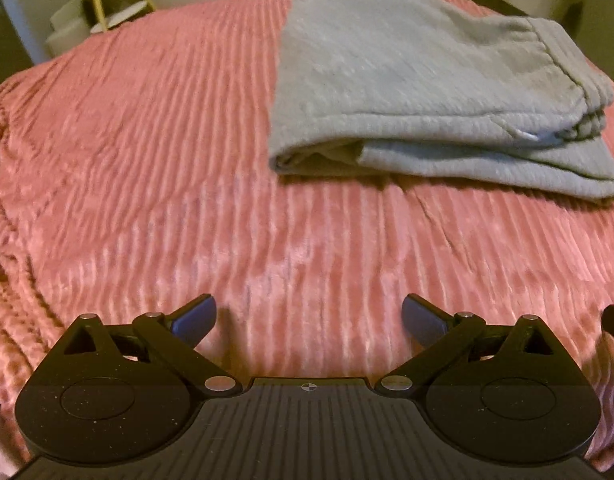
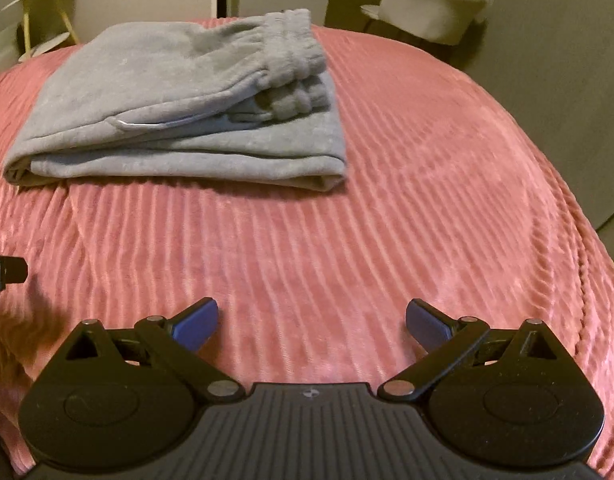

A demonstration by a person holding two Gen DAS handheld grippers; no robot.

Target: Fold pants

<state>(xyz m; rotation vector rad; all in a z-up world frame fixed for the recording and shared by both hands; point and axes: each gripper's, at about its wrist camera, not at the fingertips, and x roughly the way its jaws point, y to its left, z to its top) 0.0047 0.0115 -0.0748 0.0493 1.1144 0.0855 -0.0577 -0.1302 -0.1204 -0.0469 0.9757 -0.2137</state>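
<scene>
Two grippers are in front of me, and both are spread wide with nothing between the blue pads. My left gripper [image 1: 309, 320] hangs low over the pink ribbed blanket [image 1: 147, 160] that covers the bed, its pads apart and touching no cloth. My right gripper [image 2: 312, 324] sits the same way, fingers splayed, over bare blanket.

From the left gripper, the grey pants [image 1: 427, 80] lie ahead and off to the right, well clear of the fingertips. They are already folded into a thick, flat stack of several layers, with the folded edge facing me and the gathered waistband on the far right side. From the right gripper, the same pants [image 2: 179, 92] lie ahead and to the left, again well apart from the pads; I can see the elastic waistband [image 2: 291, 48] bunched at the stack's right end and a pale drawstring tip poking out of the near layers.

At the far right edge of the left view a dark piece of the other gripper shows; a matching black piece shows at the left edge of the right view. Beyond the bed stands a pale upholstered chair [image 2: 431, 8].
</scene>
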